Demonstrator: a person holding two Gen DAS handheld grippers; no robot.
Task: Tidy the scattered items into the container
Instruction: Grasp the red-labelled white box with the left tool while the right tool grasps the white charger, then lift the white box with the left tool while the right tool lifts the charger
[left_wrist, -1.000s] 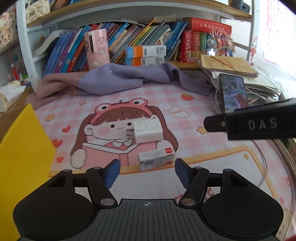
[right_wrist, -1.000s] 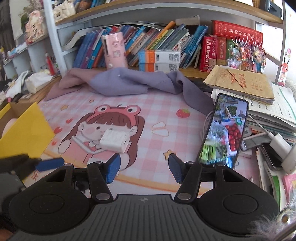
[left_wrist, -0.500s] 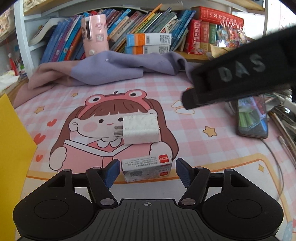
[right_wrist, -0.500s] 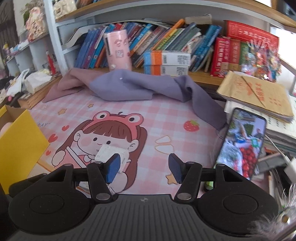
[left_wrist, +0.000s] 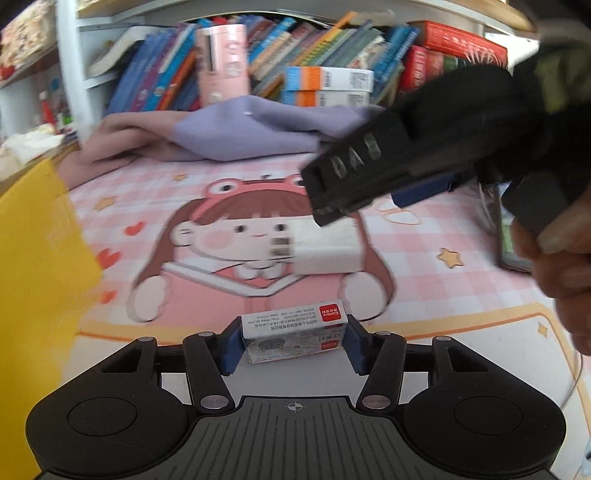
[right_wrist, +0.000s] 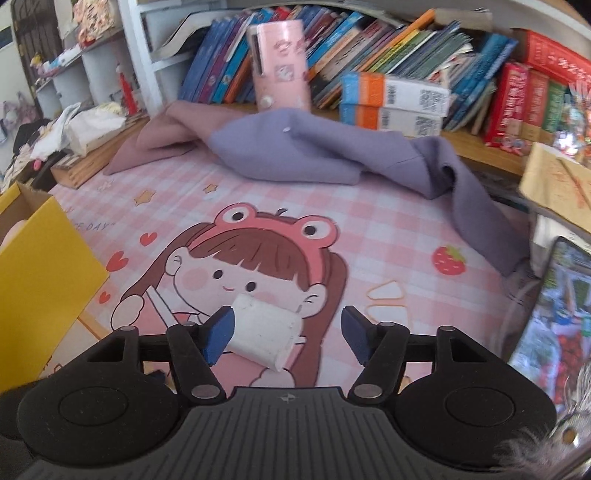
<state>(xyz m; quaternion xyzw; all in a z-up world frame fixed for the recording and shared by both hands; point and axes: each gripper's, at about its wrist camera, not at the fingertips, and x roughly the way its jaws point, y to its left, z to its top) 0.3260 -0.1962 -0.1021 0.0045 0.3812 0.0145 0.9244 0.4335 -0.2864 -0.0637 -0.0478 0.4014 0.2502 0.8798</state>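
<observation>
A small white box with a red label (left_wrist: 295, 334) lies on the pink cartoon mat (left_wrist: 424, 266). My left gripper (left_wrist: 293, 339) is closing on it, and both blue pads touch its ends. A white plug charger (right_wrist: 266, 332) lies further back on the mat. My right gripper (right_wrist: 288, 328) hangs over it with its jaws opening. The charger sits between the pads, close to the left one and apart from the right. In the left wrist view the right gripper's black finger (left_wrist: 351, 173) covers the charger's (left_wrist: 325, 247) top edge. The yellow box (right_wrist: 40, 280) stands at the left.
A purple and pink cloth (right_wrist: 332, 155) lies bunched at the back of the mat, under a shelf of books (right_wrist: 406, 55) with a pink cylinder (right_wrist: 280, 62). A phone (right_wrist: 554, 325) leans at the right by paper stacks. A hand (left_wrist: 561, 258) holds the right gripper.
My left gripper has dropped over the small box and closed its pads onto it. My right gripper has swung left over the charger and its jaws have widened.
</observation>
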